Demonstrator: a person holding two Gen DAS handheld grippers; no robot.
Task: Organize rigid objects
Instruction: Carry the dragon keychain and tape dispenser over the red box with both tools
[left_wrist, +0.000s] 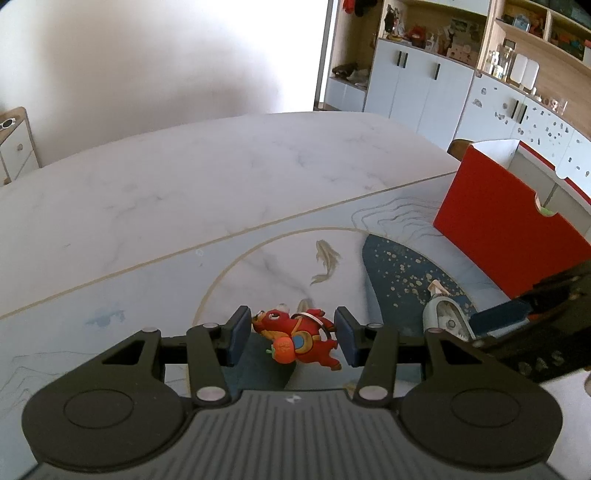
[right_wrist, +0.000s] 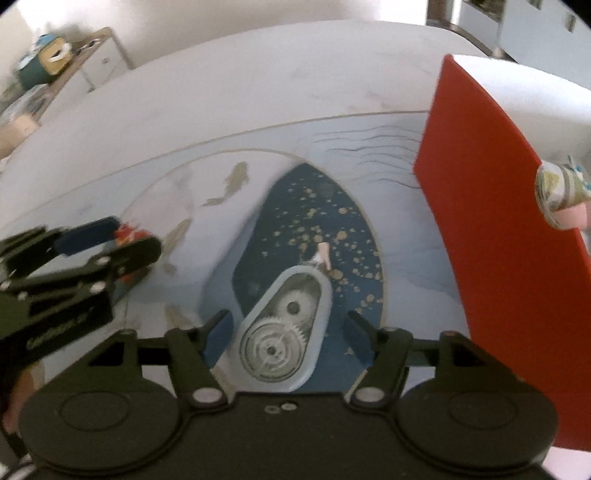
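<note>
The red box (right_wrist: 491, 221) is the biggest thing here, standing open-topped to the right of the right claw (right_wrist: 288, 332) and beyond it — likely the bin the loose items are meant to go into, since a patterned tape roll (right_wrist: 557, 195) already pokes above its notched edge. Directly between the right claw's fingers lies the correction tape dispenser (right_wrist: 284, 332), flat on the surface, its clear side up so the gears show and its nozzle pointing away from the claw. The jaws stand apart with a gap on either side of it, so nothing is gripped; they look lined up to close across its body. Left of that claw, the left claw (left_wrist: 291, 338) has its pads against a red cartoon keychain (left_wrist: 299, 339) with an orange charm — clamped on it, it seems, just above the surface, probably ready to carry it toward the box.

The surface (left_wrist: 184, 192) is pale marble-look, overlaid near both claws by a printed mat (left_wrist: 110, 295) with fish, a gold arc and a dark blue speckled patch under the dispenser. Beyond the left claw, across the room, stand white cabinets (left_wrist: 417, 85) with cluttered wooden shelves above; far left, a small wooden drawer unit (left_wrist: 16, 144).
</note>
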